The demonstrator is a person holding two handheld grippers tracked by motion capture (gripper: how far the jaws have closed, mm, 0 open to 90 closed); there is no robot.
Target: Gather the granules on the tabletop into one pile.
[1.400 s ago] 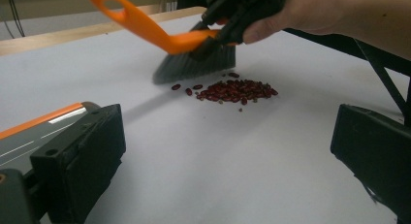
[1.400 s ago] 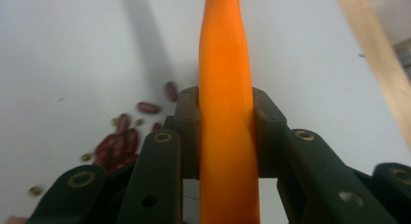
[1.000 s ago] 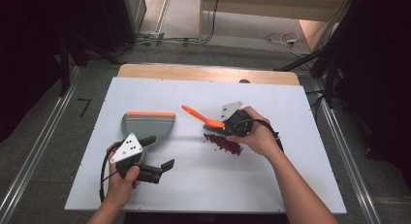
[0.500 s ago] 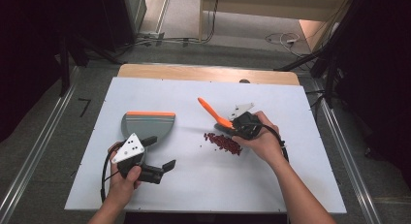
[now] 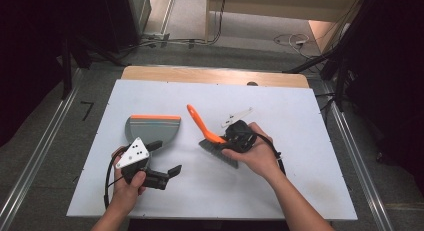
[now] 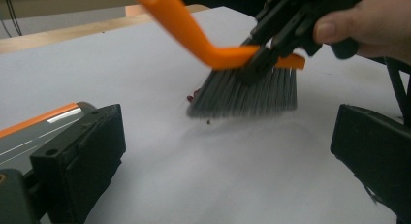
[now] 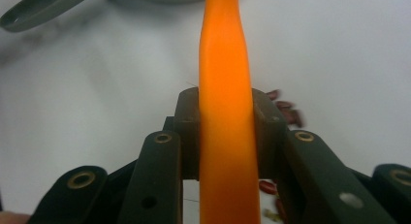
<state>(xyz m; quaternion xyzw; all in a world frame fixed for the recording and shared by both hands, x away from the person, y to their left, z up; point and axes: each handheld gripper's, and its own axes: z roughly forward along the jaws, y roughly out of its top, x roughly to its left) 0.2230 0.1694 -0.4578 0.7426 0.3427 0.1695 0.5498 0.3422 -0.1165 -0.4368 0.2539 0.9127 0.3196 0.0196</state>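
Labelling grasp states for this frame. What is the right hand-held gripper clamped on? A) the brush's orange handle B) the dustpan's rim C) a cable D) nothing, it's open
A: in the right gripper view the right hand-held gripper has its jaws closed on both sides of the orange brush handle, and the high view shows the brush carried in that hand, apart from the dustpan.

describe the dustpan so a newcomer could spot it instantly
Start at the white table and look to its left half, just ahead of the left gripper. The dustpan lies flat there: a grey tray with an orange strip along its far edge. The brush beside it is also orange, but has bristles.
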